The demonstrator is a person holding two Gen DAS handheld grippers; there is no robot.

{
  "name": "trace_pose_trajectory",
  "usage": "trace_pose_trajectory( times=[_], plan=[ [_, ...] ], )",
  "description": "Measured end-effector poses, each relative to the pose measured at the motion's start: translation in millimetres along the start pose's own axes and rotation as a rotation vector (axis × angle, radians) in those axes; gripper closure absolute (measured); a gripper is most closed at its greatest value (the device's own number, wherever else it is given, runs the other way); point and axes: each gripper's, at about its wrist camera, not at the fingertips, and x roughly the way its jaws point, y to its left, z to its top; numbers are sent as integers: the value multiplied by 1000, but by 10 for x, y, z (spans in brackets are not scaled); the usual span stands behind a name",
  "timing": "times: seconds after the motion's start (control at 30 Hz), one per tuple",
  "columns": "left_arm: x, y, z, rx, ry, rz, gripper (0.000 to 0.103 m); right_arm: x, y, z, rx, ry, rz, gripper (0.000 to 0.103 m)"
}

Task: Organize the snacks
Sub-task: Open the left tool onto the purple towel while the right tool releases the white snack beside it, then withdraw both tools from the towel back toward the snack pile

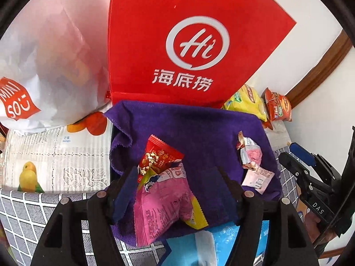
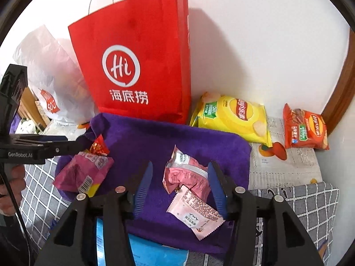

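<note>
A purple towel [image 1: 199,128] [image 2: 155,137] lies in front of a red paper bag [image 1: 177,33] [image 2: 137,55]. On its left lie a magenta snack pack [image 1: 162,204] [image 2: 82,173], a small red packet [image 1: 159,155] [image 2: 98,147] and a yellow one [image 1: 197,212]. On its right lie a crumpled pink-silver packet [image 1: 250,153] [image 2: 186,173] and a pale pink packet [image 1: 258,178] [image 2: 197,217]. My left gripper [image 1: 177,177] is open over the left pile. My right gripper [image 2: 180,188] is open around the pink packets.
A white plastic bag [image 1: 44,55] [image 2: 51,71] stands left of the red bag. A yellow chip bag [image 2: 233,117] [image 1: 246,102] and an orange chip bag [image 2: 305,130] [image 1: 277,106] lie by the wall at right. A blue pack [image 1: 199,243] lies at the near edge.
</note>
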Motion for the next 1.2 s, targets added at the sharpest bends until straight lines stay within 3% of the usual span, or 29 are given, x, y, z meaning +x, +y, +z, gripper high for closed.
trace_pose_trajectory(
  times=[0.43,0.6,0.73,1.2],
  plan=[
    [-605,-377,-170,107,-109,-17,34,-629,105,-274,27,-38,-86,43],
    [-896,-469,-279,142,-174,-6,32,-963,130,-452,50,-103,-88,43],
    [-1032,-456,-423,135,-171,-16,32,-1192,169,-573,45,-138,-122,43],
    [-1335,-318,-931,88,-195,14,32,-1517,270,-964,93,-122,-44,43]
  ],
)
